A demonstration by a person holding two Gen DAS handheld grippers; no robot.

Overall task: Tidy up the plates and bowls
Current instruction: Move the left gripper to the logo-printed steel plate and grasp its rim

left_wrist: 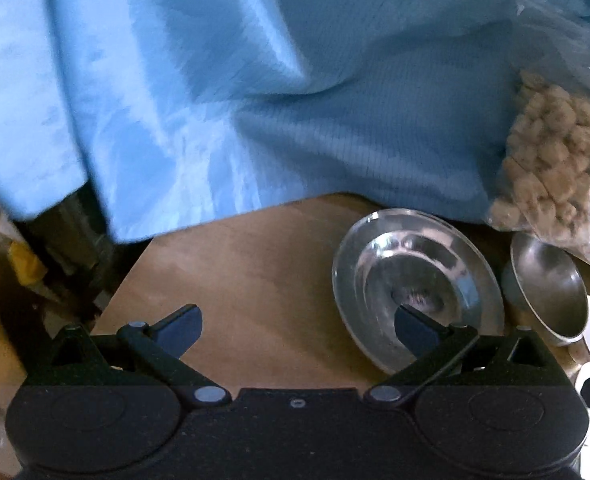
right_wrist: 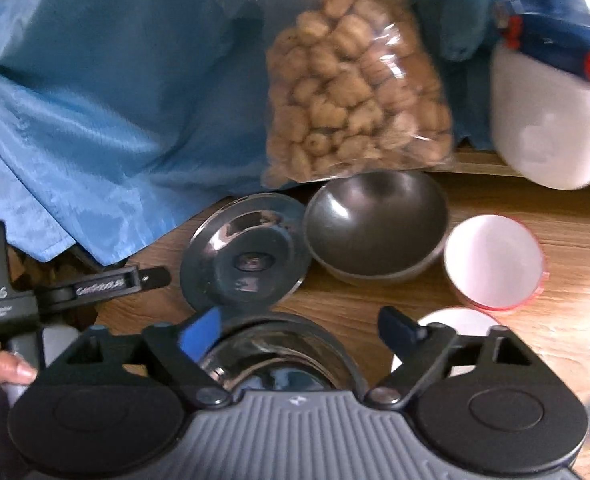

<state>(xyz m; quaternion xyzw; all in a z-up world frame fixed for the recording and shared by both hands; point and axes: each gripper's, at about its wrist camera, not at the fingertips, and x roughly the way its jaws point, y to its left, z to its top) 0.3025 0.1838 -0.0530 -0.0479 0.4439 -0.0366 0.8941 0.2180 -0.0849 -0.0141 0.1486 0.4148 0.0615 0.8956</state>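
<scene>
In the left wrist view a shiny steel plate (left_wrist: 415, 280) lies on the wooden table (left_wrist: 255, 272), with a steel bowl (left_wrist: 547, 284) to its right. My left gripper (left_wrist: 299, 328) is open and empty; its right finger hangs over the plate's near edge. In the right wrist view the steel plate (right_wrist: 247, 256) sits beside the steel bowl (right_wrist: 375, 224), with a white and pink bowl (right_wrist: 495, 260) to the right. My right gripper (right_wrist: 299, 332) is open above a glass bowl (right_wrist: 279, 356), whose rim lies between the fingers. The left gripper (right_wrist: 95, 284) shows at left.
A blue cloth (left_wrist: 255, 80) drapes over the back of the table. A clear bag of beige chunks (right_wrist: 359, 92) leans behind the bowls. A white and blue packet (right_wrist: 551, 92) stands at the far right. A white disc (right_wrist: 455, 320) lies near my right finger.
</scene>
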